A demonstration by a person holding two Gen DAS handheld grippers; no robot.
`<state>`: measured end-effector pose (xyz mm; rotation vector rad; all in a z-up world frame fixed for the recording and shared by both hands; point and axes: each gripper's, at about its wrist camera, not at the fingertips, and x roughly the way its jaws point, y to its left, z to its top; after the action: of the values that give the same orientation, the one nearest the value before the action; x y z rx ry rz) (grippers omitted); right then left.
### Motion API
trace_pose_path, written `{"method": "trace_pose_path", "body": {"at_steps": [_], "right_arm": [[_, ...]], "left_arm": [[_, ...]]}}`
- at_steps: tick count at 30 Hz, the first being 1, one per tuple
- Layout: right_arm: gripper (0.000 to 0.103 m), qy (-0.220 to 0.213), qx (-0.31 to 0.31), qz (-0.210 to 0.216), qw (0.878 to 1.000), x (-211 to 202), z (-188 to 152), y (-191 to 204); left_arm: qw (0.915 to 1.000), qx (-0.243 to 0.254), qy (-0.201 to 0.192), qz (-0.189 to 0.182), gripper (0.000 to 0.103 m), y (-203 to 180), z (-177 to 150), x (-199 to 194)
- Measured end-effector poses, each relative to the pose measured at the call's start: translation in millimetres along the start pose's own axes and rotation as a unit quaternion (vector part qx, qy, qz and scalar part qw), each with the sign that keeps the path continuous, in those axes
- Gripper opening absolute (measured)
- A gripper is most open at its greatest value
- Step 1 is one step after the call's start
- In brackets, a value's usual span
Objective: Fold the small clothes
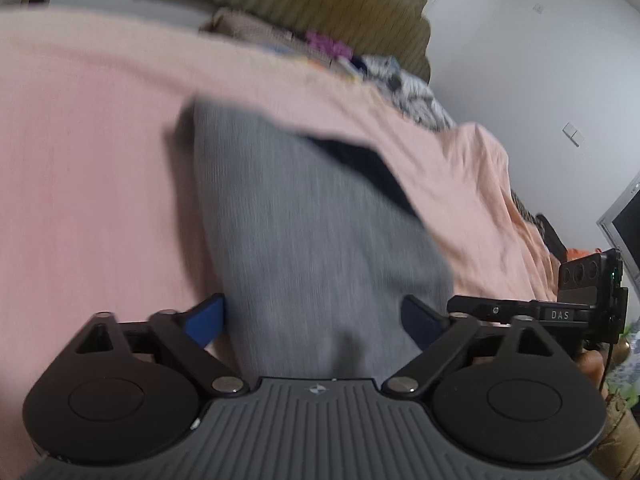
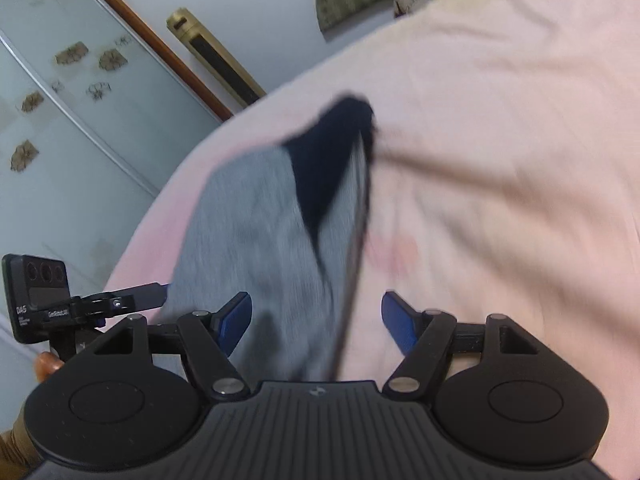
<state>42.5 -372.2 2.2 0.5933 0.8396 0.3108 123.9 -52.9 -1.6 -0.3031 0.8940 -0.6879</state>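
Item: grey knit garment with dark navy trim (image 1: 304, 232), long axis running away from me on the pink bedsheet (image 1: 92, 160), its near end between the spread, unclamped pads of my left tool (image 1: 316, 322) and right tool (image 2: 316, 320).

Left gripper (image 1: 314, 322): black linkage arms, silver pivot screws, blue pads (image 1: 210, 318), ribbed grey housing with small logo. Right gripper (image 2: 316, 320): same build, blue pads (image 2: 236, 322). Each carries a black side module marked "DAS" with three round lenses.
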Motion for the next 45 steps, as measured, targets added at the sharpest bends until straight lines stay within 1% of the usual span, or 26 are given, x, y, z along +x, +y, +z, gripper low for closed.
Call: {"method": "trace_pose_path", "body": {"at_steps": [1, 2, 3, 4, 6, 9, 12, 13, 14, 15, 16, 17, 18, 19, 21, 23, 24, 27, 28, 30, 32, 33, 34, 38, 40, 45], "right_arm": [[0.070, -0.005, -0.001, 0.005, 1.000, -2.1, -6.5, 2.5], [0.065, -0.009, 0.000, 0.007, 1.000, -4.7, -12.3, 5.8], [0.044, -0.008, 0.003, 0.011, 1.000, -4.3, -17.2, 8.4], [0.027, -0.004, 0.010, 0.012, 1.000, -0.8, -20.7, 11.0], [0.020, -0.005, 0.001, -0.010, 1.000, 8.6, -25.3, 16.3], [0.014, -0.024, 0.014, -0.005, 1.000, 8.8, -27.4, 24.1], [0.013, -0.043, 0.026, 0.031, 0.998, -7.2, -33.3, 31.3], [0.014, -0.045, 0.019, 0.026, 0.998, -11.7, -36.3, 35.0], [0.014, -0.045, 0.008, 0.002, 0.999, -13.1, -39.6, 38.6], [0.016, -0.042, -0.008, -0.034, 0.999, -12.6, -41.8, 42.2], [0.016, -0.039, -0.033, -0.072, 0.996, -11.0, -45.6, 47.7], [0.019, -0.045, -0.056, -0.108, 0.992, -10.4, -50.0, 54.7], [0.028, -0.058, -0.073, -0.140, 0.986, -12.7, -53.9, 63.1], [0.029, -0.077, -0.091, -0.172, 0.978, -15.8, -57.6, 74.3], [0.029, -0.119, -0.133, -0.213, 0.961, -21.5, -66.1, 96.7], [0.029, -0.146, -0.161, -0.226, 0.950, -21.8, -73.4, 114.7], [0.030, -0.145, -0.170, -0.224, 0.949, -17.4, -75.6, 119.1], [0.038, -0.104, -0.144, -0.234, 0.956, 6.2, -75.3, 110.9], [0.046, -0.098, -0.139, -0.246, 0.954, 13.1, -74.4, 108.1], [0.055, -0.109, -0.125, -0.260, 0.951, 14.2, -78.5, 104.0], [0.055, -0.121, -0.110, -0.248, 0.955, 6.8, -79.2, 106.4], [0.058, -0.125, -0.109, -0.243, 0.956, 5.5, -80.8, 107.9], [0.067, -0.128, -0.111, -0.242, 0.956, 5.5, -81.6, 109.2], [0.071, -0.128, -0.112, -0.239, 0.956, 15.5, -86.1, 112.5], [0.076, -0.126, -0.098, -0.243, 0.957, 17.9, -89.4, 110.8], [0.082, -0.134, -0.101, -0.262, 0.950, 18.0, -97.7, 115.1]], "left_arm": [[0.9999, -0.009, 0.007, -0.007, 0.075, 2.7, -7.8, 1.4], [0.9998, -0.014, 0.004, -0.014, 0.073, 3.4, -14.3, 2.2], [0.9999, -0.010, -0.004, -0.013, 0.063, 2.8, -18.8, 0.8], [0.9999, -0.011, -0.002, -0.009, 0.043, 2.5, -20.7, 2.2], [0.9991, -0.041, 0.005, -0.009, 0.024, 11.0, -17.5, 5.3], [0.9957, -0.091, 0.004, -0.014, 0.017, 30.3, -13.6, -6.5], [0.9981, -0.053, -0.023, 0.020, 0.016, 18.5, -15.7, -29.8], [0.9986, -0.032, -0.025, 0.035, 0.017, 12.2, -16.2, -33.6], [0.9985, -0.016, -0.019, 0.048, 0.019, 7.8, -18.7, -34.6], [0.9979, -0.009, -0.016, 0.062, 0.025, 4.9, -23.3, -34.8], [0.9968, -0.005, -0.018, 0.078, 0.038, 1.0, -27.3, -34.8], [0.9950, 0.004, -0.025, 0.097, 0.046, -4.1, -31.8, -36.4], [0.9926, 0.017, -0.033, 0.116, 0.061, -9.9, -35.8, -39.2], [0.9889, 0.029, -0.044, 0.139, 0.073, -16.2, -38.6, -41.6], [0.9810, 0.052, -0.069, 0.173, 0.083, -27.4, -43.3, -45.9], [0.9712, 0.073, -0.087, 0.209, 0.086, -36.1, -49.5, -47.6], [0.9673, 0.080, -0.091, 0.223, 0.089, -39.4, -52.2, -45.8], [0.9607, 0.085, -0.091, 0.248, 0.093, -42.3, -60.0, -39.6], [0.9604, 0.080, -0.092, 0.251, 0.095, -41.5, -62.2, -39.5], [0.9595, 0.067, -0.095, 0.257, 0.099, -40.1, -65.1, -40.4], [0.9569, 0.065, -0.102, 0.264, 0.101, -40.6, -68.6, -42.4], [0.9553, 0.069, -0.104, 0.268, 0.102, -41.7, -69.6, -42.6], [0.9533, 0.072, -0.106, 0.274, 0.103, -42.9, -70.9, -42.3], [0.9522, 0.069, -0.105, 0.279, 0.103, -46.5, -76.0, -42.9], [0.9520, 0.068, -0.100, 0.281, 0.103, -47.0, -78.5, -42.9], [0.9521, 0.067, -0.096, 0.282, 0.103, -48.0, -86.2, -46.4]]}}
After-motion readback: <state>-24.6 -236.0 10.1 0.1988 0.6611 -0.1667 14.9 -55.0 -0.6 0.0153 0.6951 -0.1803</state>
